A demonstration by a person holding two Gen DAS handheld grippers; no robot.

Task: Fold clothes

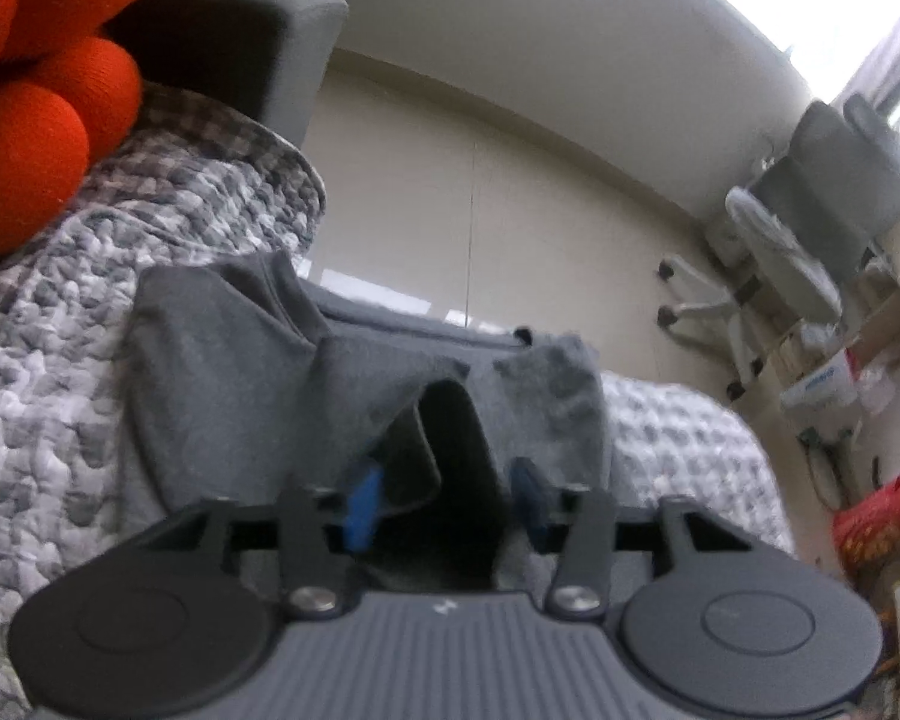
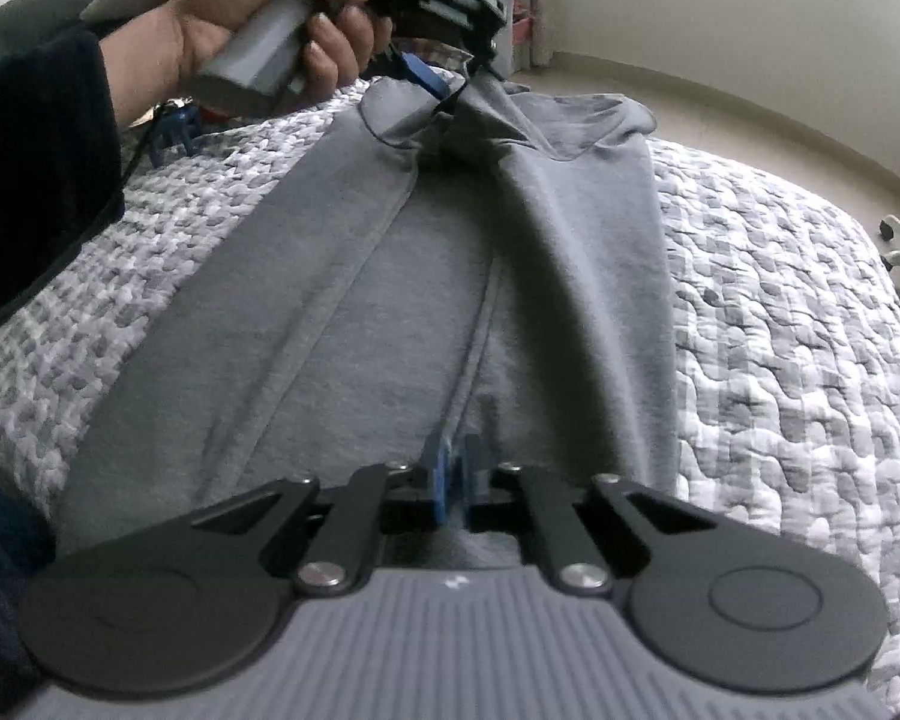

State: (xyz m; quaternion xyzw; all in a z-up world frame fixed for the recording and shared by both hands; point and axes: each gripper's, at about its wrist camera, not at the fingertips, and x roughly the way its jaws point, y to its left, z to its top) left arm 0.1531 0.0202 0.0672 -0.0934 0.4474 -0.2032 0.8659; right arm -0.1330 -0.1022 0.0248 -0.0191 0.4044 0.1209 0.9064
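Right wrist: tongs (image 2: 453,477) pinch grey garment (image 2: 390,300) (unlabelled).

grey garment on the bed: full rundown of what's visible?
The grey garment looks like soft jersey knit, plain, with stitched seams and hems. It lies lengthwise on the grey-and-white quilt, side panels folded inward. The left tool pinches its far end and lifts it into a peak; the right tool is shut on the near edge.

The grey garment (image 2: 390,276) hides the left gripper (image 2: 450,97) fingertips, its near end is cut off behind the right gripper (image 2: 453,480), and the quilt (image 2: 780,312) runs off-frame.
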